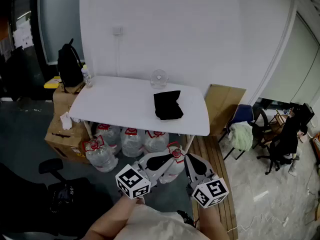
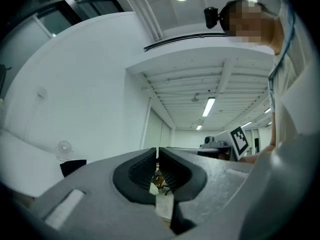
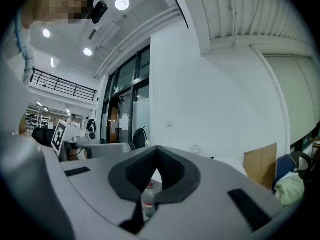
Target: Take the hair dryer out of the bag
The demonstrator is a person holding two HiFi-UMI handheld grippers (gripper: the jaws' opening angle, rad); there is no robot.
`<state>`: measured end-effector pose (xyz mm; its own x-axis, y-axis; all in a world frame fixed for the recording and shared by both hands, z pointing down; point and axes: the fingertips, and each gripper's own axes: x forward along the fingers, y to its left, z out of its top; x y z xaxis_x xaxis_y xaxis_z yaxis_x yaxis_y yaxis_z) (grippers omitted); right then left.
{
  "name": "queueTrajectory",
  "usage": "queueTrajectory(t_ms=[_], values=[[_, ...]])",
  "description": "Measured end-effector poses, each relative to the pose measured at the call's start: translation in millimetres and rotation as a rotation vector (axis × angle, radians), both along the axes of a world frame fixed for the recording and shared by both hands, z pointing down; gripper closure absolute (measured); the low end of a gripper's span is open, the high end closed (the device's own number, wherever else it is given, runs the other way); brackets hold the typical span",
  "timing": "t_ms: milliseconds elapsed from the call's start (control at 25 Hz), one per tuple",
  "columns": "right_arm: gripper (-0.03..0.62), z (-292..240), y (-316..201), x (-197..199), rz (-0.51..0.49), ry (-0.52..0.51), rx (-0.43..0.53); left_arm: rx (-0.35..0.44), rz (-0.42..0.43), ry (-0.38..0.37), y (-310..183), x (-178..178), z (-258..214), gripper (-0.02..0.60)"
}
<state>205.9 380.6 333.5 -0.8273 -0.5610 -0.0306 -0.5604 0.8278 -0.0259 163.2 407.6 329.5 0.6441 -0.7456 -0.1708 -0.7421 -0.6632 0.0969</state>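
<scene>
A black bag (image 1: 168, 105) lies closed on the white table (image 1: 120, 101), right of the middle. No hair dryer shows. Both grippers are held low in front of the table, well short of the bag. My left gripper (image 1: 169, 160) is shut with nothing between its jaws, and in the left gripper view (image 2: 157, 152) the bag (image 2: 73, 167) sits far off at the left. My right gripper (image 1: 189, 160) is also shut and empty; its own view (image 3: 156, 152) looks level toward the table's edge.
A small white fan (image 1: 159, 77) stands at the table's back edge. Several water bottles (image 1: 125, 141) are stored under the table. Cardboard boxes (image 1: 65, 129) with a black backpack (image 1: 70, 66) are at the left. A wooden bench (image 1: 216, 169) and chairs (image 1: 245, 126) stand to the right.
</scene>
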Motion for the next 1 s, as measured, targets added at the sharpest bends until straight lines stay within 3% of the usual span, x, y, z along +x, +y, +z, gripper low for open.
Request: queueTrajectory(t_ms=[600, 840, 1000], values=[[0.58, 21.6, -72.0, -50.0, -0.021, 0.01, -0.095, -0.11, 0.001, -0.016, -71.9, -48.9, 28.1, 0.56], [0.576, 30.8, -125.8, -87.4, -0.096, 0.065, -0.069, -0.138, 0.009, -0.075, -134.0, -85.3, 49.6, 0.56], [0.576, 29.4, -166.6, -97.6, -0.062, 0.103, -0.007, -0.142, 0.069, -0.07, -172.2, -107.0, 54.1, 0.558]])
